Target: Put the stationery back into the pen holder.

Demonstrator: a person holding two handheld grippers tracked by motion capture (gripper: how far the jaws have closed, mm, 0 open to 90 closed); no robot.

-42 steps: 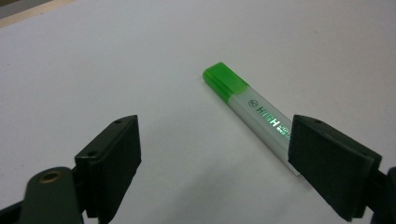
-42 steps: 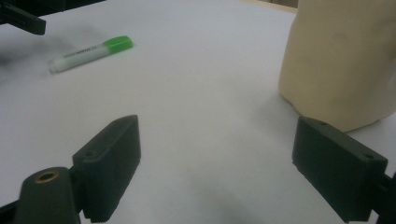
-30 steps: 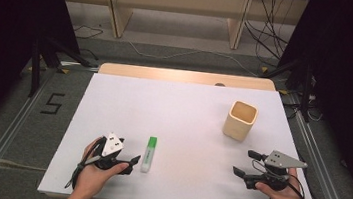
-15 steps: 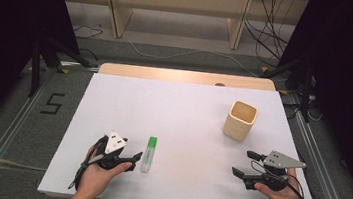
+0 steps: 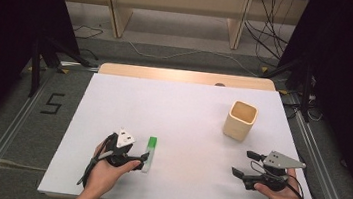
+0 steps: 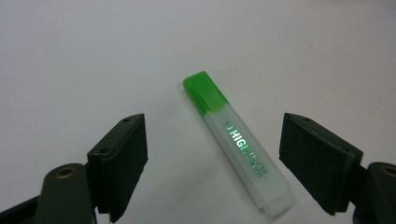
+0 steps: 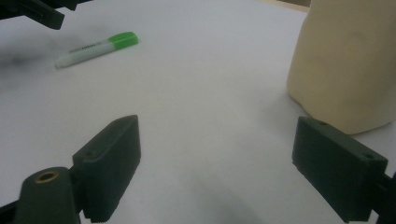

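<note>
At the left of the white table top (image 5: 182, 115), the left gripper (image 5: 139, 163) sits low over the surface with its black jaws, which have just been opening, spread wide and pinching nothing; between them lies the translucent plastic highlighter with a green cap (image 6: 236, 142), flat on the white surface and touching neither pad. Farther right and toward the back stands the pale beige square-mouthed cup (image 5: 240, 120), upright and well apart from the highlighter. At the right, the right gripper (image 5: 247, 164) is held near the front edge, its jaws spread with only bare table between them and the cup just beyond.
</note>
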